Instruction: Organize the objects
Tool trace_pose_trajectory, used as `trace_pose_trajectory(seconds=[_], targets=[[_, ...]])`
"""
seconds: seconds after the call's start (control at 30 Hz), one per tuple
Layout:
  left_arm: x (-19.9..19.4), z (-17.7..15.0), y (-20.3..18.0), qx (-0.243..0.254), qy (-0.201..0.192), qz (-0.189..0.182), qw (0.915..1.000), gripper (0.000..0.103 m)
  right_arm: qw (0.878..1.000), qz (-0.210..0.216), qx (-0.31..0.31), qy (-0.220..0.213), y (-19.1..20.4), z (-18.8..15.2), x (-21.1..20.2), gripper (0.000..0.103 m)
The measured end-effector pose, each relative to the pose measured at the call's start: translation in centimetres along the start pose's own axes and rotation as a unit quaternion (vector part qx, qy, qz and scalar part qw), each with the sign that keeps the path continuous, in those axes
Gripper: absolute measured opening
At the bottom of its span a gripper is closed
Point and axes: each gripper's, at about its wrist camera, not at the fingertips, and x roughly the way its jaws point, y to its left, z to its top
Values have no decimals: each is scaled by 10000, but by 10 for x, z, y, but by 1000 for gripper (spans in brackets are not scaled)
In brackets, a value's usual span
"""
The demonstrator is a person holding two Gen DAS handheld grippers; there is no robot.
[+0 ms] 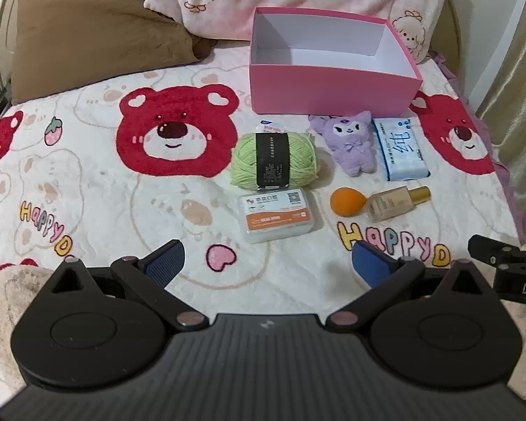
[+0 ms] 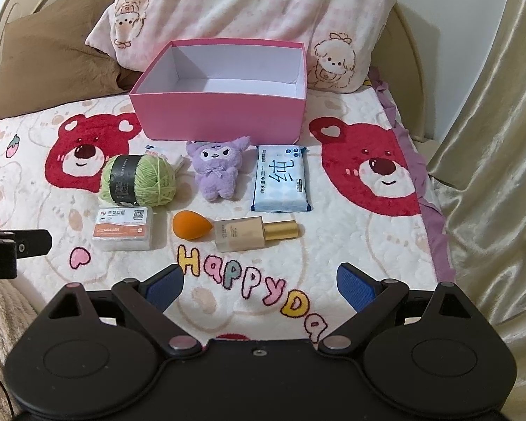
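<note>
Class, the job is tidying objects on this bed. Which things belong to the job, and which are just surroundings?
Job: pink box, green yarn, purple plush, wipes pack, orange sponge, foundation bottle, floss case.

Surroundings: bear blanket, pillows, curtain.

The bed (image 2: 350,245), under a bear-print blanket, carries a pink box (image 2: 217,115), green yarn (image 2: 138,180), purple plush (image 2: 219,172), wipes pack (image 2: 280,179), floss box (image 2: 122,228), orange sponge (image 2: 189,229) and foundation bottle (image 2: 252,233).

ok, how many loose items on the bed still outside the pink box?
7. Back row: small packet behind green yarn, purple plush, wet wipes. Front row: floss case, orange sponge, foundation bottle. Pink box looks empty.
</note>
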Motion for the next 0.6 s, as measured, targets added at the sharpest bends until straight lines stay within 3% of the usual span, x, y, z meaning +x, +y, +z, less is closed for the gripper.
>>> trace_pose_trajectory(seconds=[0.6], targets=[[-10, -2, -9, 207, 112, -309, 9992, 102, 9999, -130, 16, -113, -3, 1, -6, 96]])
